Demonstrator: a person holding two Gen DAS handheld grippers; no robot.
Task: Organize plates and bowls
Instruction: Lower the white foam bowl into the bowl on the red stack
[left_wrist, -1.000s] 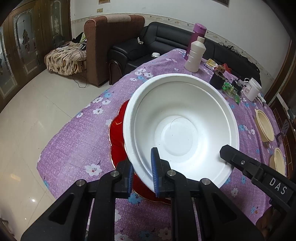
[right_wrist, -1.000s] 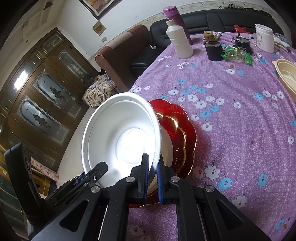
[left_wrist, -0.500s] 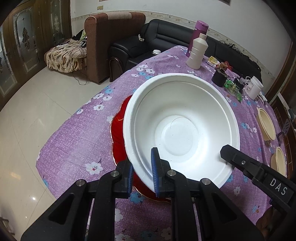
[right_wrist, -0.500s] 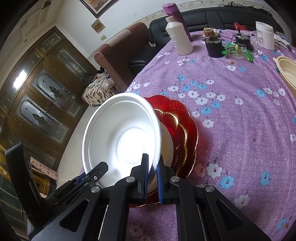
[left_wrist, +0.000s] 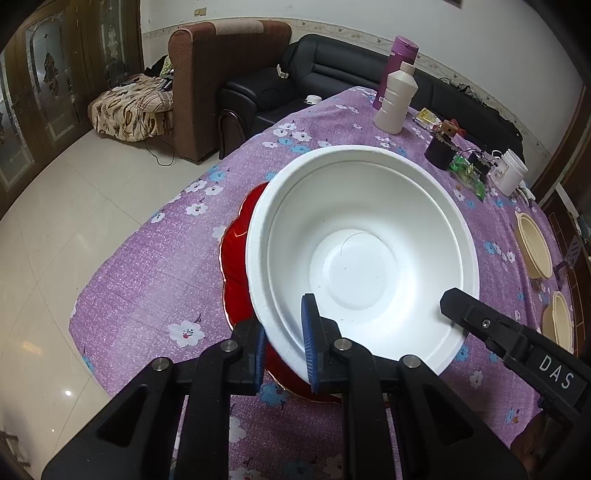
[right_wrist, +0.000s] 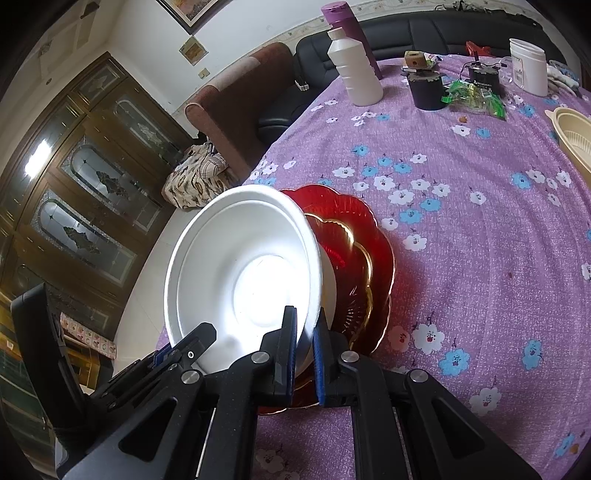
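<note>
White bowl (left_wrist: 362, 240): large, foam-like, held tilted above the red plate (left_wrist: 236, 258) near the worktop (left_wrist: 155, 266) corner, its base close to the plate; contact not discernible. Left hand-held gripper (left_wrist: 284, 343): closed down on the near rim of the white bowl, one blue pad inside the wall, one outside. Right hand-held gripper (right_wrist: 304, 347): likewise clamped on the bowl's rim at the opposite side, pads nearly together with the rim between. Red plate: scalloped, gold-edged, lying on the purple floral cloth covering the worktop. Far end of worktop: white bottle (right_wrist: 354, 70) upright, purple flask (right_wrist: 347, 26) just behind it, black pot (right_wrist: 426, 90), green wrappers (right_wrist: 476, 96), white jar (right_wrist: 528, 66). Right edge: cream baskets (left_wrist: 533, 247), well apart from the plate.
</note>
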